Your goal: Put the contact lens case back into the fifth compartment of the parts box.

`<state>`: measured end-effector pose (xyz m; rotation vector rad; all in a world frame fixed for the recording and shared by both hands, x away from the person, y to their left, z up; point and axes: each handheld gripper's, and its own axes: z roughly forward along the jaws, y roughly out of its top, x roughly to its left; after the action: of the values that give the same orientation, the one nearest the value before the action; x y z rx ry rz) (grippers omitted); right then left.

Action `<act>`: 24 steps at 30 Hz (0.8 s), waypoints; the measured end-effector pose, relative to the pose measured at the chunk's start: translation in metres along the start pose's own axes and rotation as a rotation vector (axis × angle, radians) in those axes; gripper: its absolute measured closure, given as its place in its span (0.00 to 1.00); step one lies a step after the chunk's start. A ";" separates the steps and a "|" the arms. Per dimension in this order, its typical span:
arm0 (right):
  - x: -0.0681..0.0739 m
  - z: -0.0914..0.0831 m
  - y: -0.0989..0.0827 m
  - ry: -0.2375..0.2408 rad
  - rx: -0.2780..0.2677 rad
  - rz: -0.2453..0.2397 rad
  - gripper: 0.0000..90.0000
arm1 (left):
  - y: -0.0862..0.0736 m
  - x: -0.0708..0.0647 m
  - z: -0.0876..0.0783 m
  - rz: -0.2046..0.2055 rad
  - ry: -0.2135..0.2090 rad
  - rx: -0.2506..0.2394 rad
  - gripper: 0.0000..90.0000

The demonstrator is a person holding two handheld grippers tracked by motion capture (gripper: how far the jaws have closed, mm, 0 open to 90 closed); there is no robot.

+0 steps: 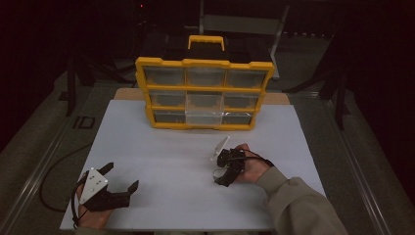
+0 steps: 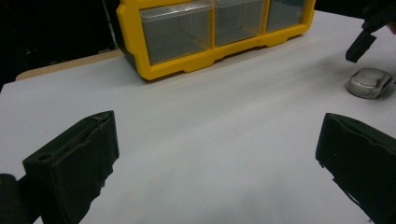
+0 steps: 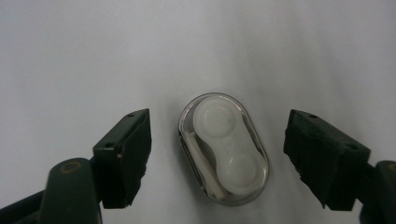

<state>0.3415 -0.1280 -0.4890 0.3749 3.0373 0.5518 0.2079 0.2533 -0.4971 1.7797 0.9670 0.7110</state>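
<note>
A small clear oval case (image 3: 224, 149) with a white two-cup insert lies flat on the white board. My right gripper (image 3: 217, 116) points straight down over it, with one jaw on either side of the case and a gap between each pad and the case. In the high view the right gripper (image 1: 222, 174) is right of the board's middle, held by a hand in an olive sleeve. The left gripper (image 1: 121, 176) rests open near the board's front left corner, nothing between its jaws. From the left gripper (image 2: 217, 140) view the case (image 2: 369, 83) shows at far right.
A yellow organizer (image 1: 203, 93) with clear drawers in three rows stands upright at the back of the white board (image 1: 161, 147); its black and yellow handle sticks up behind. A cable (image 1: 46, 191) loops off the board's left edge. Dark surroundings lie beyond the table.
</note>
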 end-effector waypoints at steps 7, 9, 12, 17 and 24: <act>-0.004 0.013 0.000 0.016 0.032 -0.004 0.35 | 0.000 0.001 -0.001 -0.002 0.001 -0.002 0.00; -0.004 0.014 -0.001 0.015 0.047 -0.015 0.40 | 0.000 0.001 -0.001 -0.001 0.002 -0.002 0.00; -0.002 0.013 -0.003 0.010 0.064 -0.028 0.47 | 0.000 0.000 -0.001 -0.002 0.002 -0.002 0.00; 0.001 0.011 -0.006 0.011 0.083 -0.052 0.49 | 0.000 0.000 -0.001 -0.002 0.002 -0.001 0.00; 0.006 0.012 -0.007 -0.014 0.103 -0.065 0.51 | 0.000 0.000 0.000 -0.003 0.001 0.000 0.00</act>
<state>0.3349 -0.1291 -0.5027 0.2803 3.0598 0.3886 0.2076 0.2535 -0.4972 1.7778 0.9707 0.7104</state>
